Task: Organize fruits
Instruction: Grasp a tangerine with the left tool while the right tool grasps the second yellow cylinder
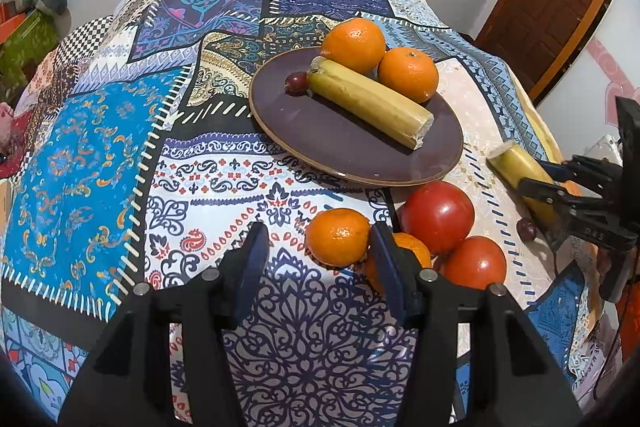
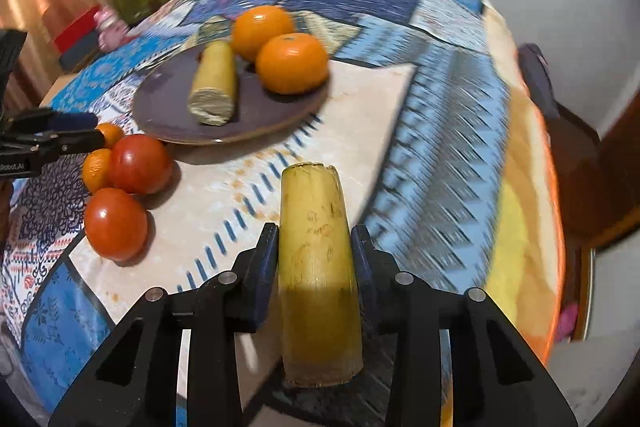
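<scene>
Right gripper (image 2: 314, 259) closed on the banana piece (image 2: 318, 267), dark pads pressed against both flanks near mid-length, cut end pointing away toward the middle of the tabletop (image 2: 360, 131); background smeared with motion blur, so whether the piece is lifted or resting on the cloth cannot be told. Probably soft under a thin peel, light, easily bruised: best gripped gently across the widest part, as here, not at the moist cut ends, which look slippery. Left gripper (image 1: 320, 247) part open, holding nothing, hanging low over the patterned cloth near the front edge, with one loose orange (image 1: 338, 237) just beyond the tips and a second orange (image 1: 414, 249) half hidden behind the right finger. Touching those, two tomatoes (image 1: 438, 217) toward the right side, smooth, round, likely to roll and to split under hard squeezing. Beyond them, toward the middle of the tabletop, a dark plate (image 1: 340, 151) already carrying another banana piece (image 1: 368, 103), two oranges (image 1: 354, 45) at its far rim, and a grape (image 1: 296, 83) beside the banana's far end. Another grape (image 1: 526, 229) loose on the cloth near the right edge. Much sorting apparently left: held piece, loose oranges, tomatoes, stray grape.
</scene>
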Tool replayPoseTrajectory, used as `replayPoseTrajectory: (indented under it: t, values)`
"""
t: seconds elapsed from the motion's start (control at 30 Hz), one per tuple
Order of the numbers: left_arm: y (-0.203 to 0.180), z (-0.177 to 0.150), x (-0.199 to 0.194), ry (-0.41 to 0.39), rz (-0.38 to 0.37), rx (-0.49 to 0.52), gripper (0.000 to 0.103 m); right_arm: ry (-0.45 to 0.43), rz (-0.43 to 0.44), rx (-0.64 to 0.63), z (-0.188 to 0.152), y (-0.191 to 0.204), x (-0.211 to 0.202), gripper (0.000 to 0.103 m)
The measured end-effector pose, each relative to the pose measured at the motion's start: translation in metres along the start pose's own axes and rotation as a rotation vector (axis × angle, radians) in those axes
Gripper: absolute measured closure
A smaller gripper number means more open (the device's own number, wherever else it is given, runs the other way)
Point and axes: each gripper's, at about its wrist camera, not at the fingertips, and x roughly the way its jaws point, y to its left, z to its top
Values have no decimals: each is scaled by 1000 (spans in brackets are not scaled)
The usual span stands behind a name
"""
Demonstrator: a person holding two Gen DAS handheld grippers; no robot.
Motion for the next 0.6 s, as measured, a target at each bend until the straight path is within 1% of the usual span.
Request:
replayPoseTrajectory:
  t: [0.1, 0.2, 0.23, 0.4, 0.6]
  values:
    - [-2, 5, 4, 14, -11, 0, 55, 2, 7, 17, -7, 1, -2, 69]
    - [-6, 9, 12, 44, -18, 10, 63, 2, -3, 3, -9, 3, -2, 68]
    - [-7, 10, 16, 55, -26, 13, 68, 6, 6, 4, -9, 3, 0, 68]
    - [-5, 10, 15, 58, -38, -4, 68, -19, 8, 7, -10, 5, 2, 69]
    - [-6, 7, -2, 17, 4, 15, 68, -67, 29, 46, -3, 2, -6, 69]
